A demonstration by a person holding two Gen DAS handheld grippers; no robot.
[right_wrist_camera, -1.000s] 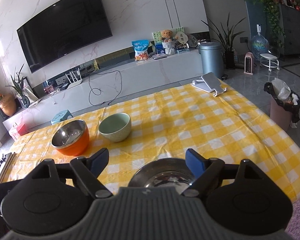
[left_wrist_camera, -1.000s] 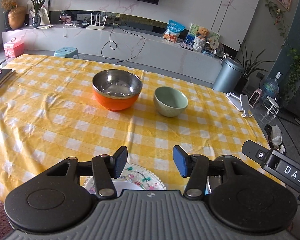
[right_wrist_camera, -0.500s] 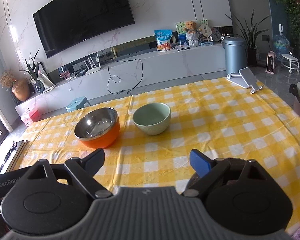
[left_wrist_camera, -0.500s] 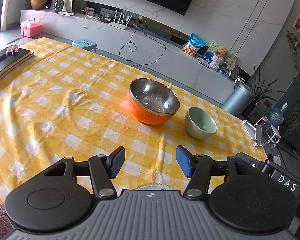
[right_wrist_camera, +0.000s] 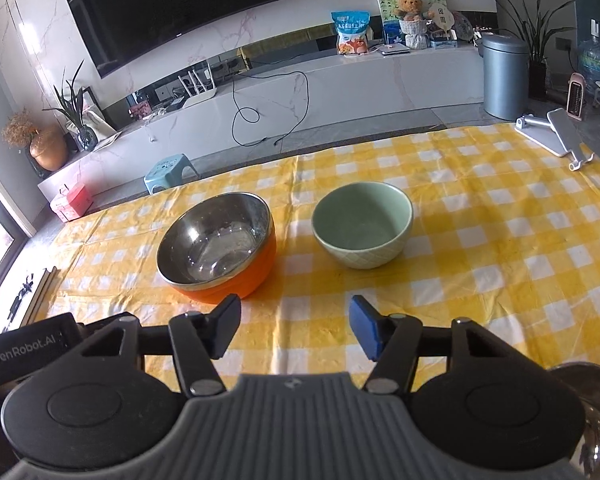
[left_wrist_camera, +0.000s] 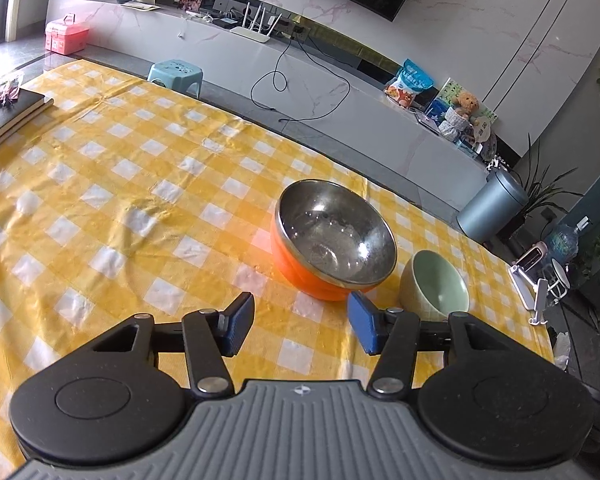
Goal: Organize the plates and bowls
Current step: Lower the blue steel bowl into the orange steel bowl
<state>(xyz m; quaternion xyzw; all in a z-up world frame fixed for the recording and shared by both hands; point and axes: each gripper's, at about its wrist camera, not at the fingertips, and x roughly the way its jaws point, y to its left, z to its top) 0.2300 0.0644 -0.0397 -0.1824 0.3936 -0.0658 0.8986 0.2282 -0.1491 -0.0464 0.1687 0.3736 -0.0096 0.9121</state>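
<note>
An orange bowl with a steel inside stands on the yellow checked tablecloth. To its right is a pale green bowl. My left gripper hovers just in front of the orange bowl, jaws closing with nothing between them. Lower in its own view, my right gripper is in front of the gap between the two bowls, jaws closing on nothing. A steel bowl's rim peeks out at the bottom right of the right wrist view.
A dark book lies at the table's left edge. A white phone stand sits at the far right corner. Beyond the table are a blue stool, a grey bin and a long TV bench.
Both grippers have moved leftwards along the table's near side and closer to the two bowls. The flowered plate and most of the steel bowl have dropped out of view. The right jaws have narrowed.
</note>
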